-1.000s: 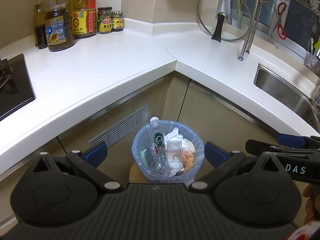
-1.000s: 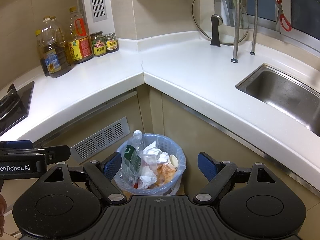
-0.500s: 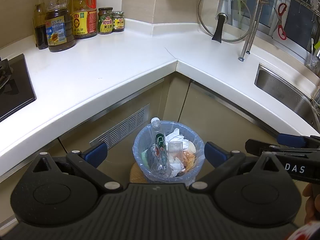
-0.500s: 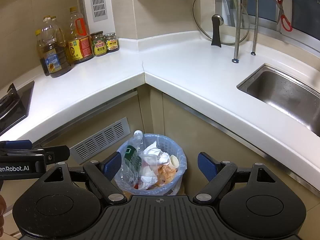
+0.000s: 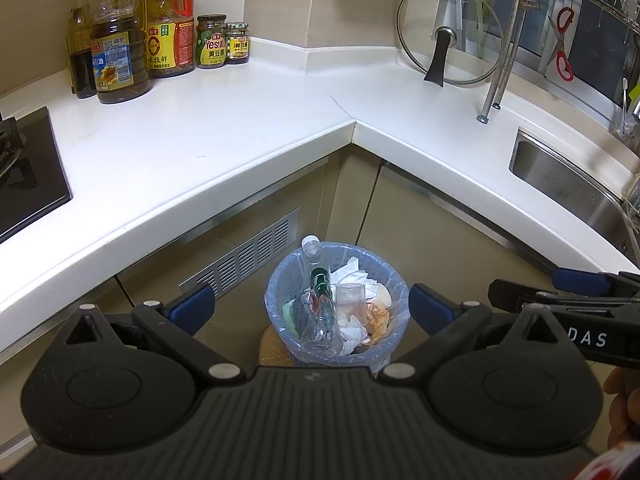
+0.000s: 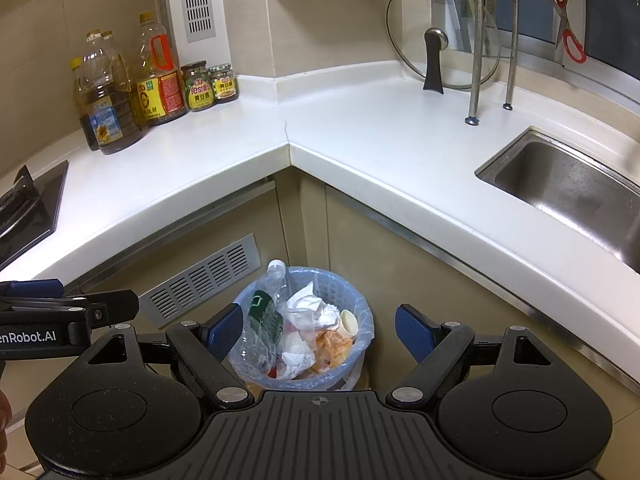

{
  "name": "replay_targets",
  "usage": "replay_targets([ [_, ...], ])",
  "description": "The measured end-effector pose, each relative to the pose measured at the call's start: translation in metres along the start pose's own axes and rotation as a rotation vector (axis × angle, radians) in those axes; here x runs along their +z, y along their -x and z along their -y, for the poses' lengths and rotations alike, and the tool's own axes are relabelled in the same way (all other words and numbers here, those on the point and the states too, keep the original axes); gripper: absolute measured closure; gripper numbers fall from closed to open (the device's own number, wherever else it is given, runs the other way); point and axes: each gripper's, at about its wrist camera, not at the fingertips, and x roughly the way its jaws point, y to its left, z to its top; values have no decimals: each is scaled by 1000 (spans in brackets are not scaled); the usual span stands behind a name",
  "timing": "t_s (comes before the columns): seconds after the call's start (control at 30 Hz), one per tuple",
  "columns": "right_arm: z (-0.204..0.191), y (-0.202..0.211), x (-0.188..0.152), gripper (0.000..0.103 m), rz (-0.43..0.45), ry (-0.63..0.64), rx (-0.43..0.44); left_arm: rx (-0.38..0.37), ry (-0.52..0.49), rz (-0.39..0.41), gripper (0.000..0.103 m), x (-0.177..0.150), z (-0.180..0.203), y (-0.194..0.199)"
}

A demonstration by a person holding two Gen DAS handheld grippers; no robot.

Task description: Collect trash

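Left wrist view: left gripper (image 5: 310, 306), jaws wide and empty, points down at the full bin (image 5: 276, 300) below the counter (image 5: 200, 152) corner. Right wrist view: right gripper (image 6: 318, 330), likewise wide and empty, frames the bin (image 6: 362, 340); which is nearer seems unclear.

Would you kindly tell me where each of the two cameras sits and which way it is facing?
Left wrist: on the left gripper, angled down at the trash bin under the counter corner; open blue fingers, right gripper alongside.
Right wrist: on the right gripper, same downward angle; open fingers, left gripper alongside.
Shared: bin, white counter, sink, glass lid.
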Motion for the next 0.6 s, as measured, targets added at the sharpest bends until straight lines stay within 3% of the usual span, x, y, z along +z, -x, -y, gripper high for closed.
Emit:
replay_targets([
  [0.6,0,0,0,20,0,-1,-2,-1,0,4,1,1,1,1],
])
